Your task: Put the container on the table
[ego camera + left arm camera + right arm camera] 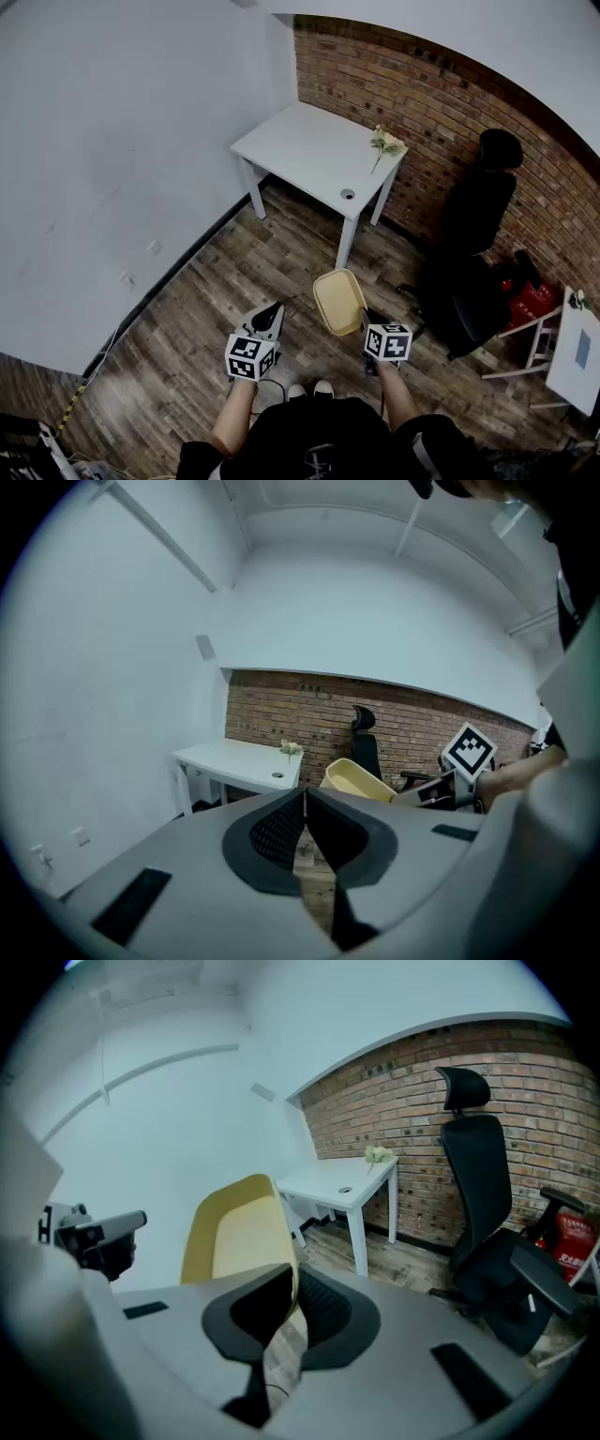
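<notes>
1. Right tongs (292, 1277) pinch the rim of the yellow container (338, 302), with its thin wall caught between the two jaws.
2. Left tongs (305, 797) are pressed together with nothing between them, and hang near the container on its left.
3. The container is tilted and held in the air over the wooden floor (206, 309), in front of the person's feet.
4. It is well apart from the white bench (309, 155), which stands ahead in the corner where the white wall meets the brick wall (422, 103).
5. On the bench lie a sprig of flowers (385, 143) at the brick-wall side and a small round thing (348, 194) near the front edge.
6. A black office chair (473, 234) stands to the right, against the brick wall.
</notes>
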